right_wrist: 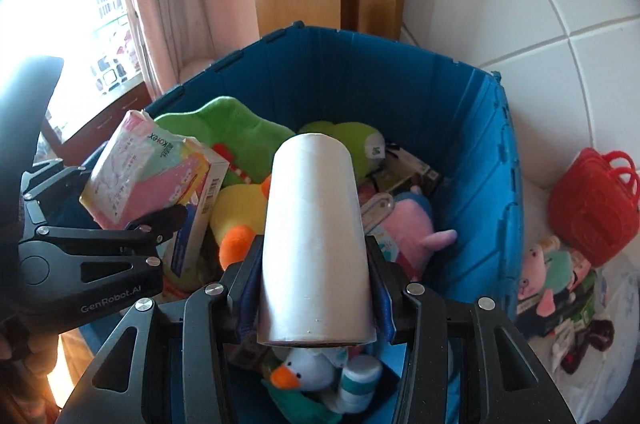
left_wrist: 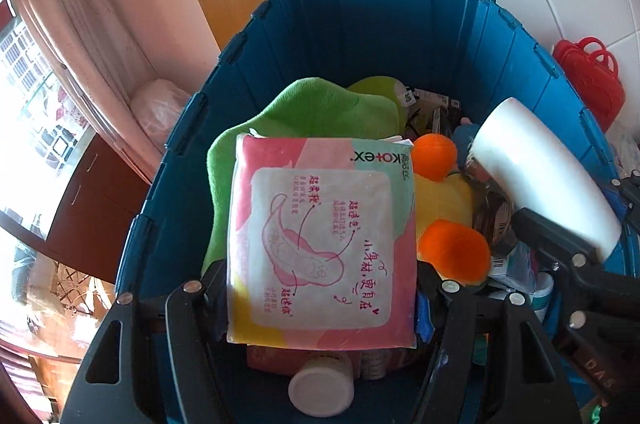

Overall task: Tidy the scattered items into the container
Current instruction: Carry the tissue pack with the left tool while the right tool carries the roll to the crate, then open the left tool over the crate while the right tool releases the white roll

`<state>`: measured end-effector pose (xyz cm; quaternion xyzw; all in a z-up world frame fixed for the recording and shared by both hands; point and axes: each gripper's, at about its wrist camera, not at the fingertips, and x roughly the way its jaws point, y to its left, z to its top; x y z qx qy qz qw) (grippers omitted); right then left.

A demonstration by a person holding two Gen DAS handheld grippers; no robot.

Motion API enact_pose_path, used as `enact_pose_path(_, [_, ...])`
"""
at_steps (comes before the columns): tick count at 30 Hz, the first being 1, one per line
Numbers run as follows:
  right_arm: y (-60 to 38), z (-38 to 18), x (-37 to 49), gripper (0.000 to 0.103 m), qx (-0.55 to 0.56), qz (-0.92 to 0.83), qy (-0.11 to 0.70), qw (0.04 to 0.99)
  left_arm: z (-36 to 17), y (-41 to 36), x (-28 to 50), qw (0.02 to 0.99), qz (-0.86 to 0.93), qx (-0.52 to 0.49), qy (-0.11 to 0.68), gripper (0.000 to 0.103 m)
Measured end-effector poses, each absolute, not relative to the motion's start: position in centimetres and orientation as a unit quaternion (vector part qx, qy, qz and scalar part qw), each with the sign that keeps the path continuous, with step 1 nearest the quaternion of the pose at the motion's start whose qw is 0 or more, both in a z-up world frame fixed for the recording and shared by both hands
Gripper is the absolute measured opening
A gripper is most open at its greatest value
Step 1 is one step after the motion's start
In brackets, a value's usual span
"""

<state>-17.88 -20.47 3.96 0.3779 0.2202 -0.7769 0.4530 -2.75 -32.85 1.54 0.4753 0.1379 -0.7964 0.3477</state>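
Right wrist view: a white roll (right_wrist: 316, 240) clamped in the right gripper (right_wrist: 316, 300) and a Kotex pack (left_wrist: 320, 244) pinched by the left gripper (left_wrist: 320, 288) hang over the blue bin (right_wrist: 472, 127), apparently mid-deposit, with release onto the plush toys (right_wrist: 408, 228) likely next.
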Motion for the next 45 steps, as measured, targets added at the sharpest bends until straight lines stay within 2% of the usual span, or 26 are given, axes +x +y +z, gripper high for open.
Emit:
enact_pose_path(8, [-23.1,1.2,-18.5,0.046,0.409,-0.772,0.245,0.42,0.0,-34.8,-3.6,0.333,-0.789,0.494,0.149,0.069])
enact_pose_path(13, [-23.8,0.8,-18.7,0.05,0.411,-0.773,0.26,0.408,0.3,-34.8,-3.3,0.325,-0.795,0.489,0.149,0.069])
enact_pose_path(16, [-23.9,0.8,-18.9,0.057,0.412,-0.776,0.26,0.4,0.5,-34.5,-2.9,0.322,-0.799,0.486,0.15,0.069])
enact_pose_path(21, [-23.1,1.1,-19.0,0.082,0.409,-0.784,0.256,0.389,1.7,-33.9,-1.7,0.324,-0.811,0.464,0.148,0.069])
enact_pose_path(24, [-22.0,1.8,-18.5,0.093,0.404,-0.79,0.246,0.391,2.5,-33.3,-0.8,0.33,-0.818,0.449,0.143,0.07])
enact_pose_path(29, [-19.5,3.3,-17.2,0.103,0.384,-0.804,0.229,0.392,3.7,-32.2,0.7,0.336,-0.832,0.42,0.139,0.074])
enact_pose_path(31, [-18.3,3.9,-16.5,0.103,0.377,-0.809,0.22,0.393,3.8,-32.0,1.0,0.333,-0.836,0.414,0.139,0.077])
enact_pose_path(45, [-11.7,4.4,-13.9,0.103,0.368,-0.828,0.18,0.382,3.1,-29.2,3.1,0.324,-0.843,0.403,0.147,0.077])
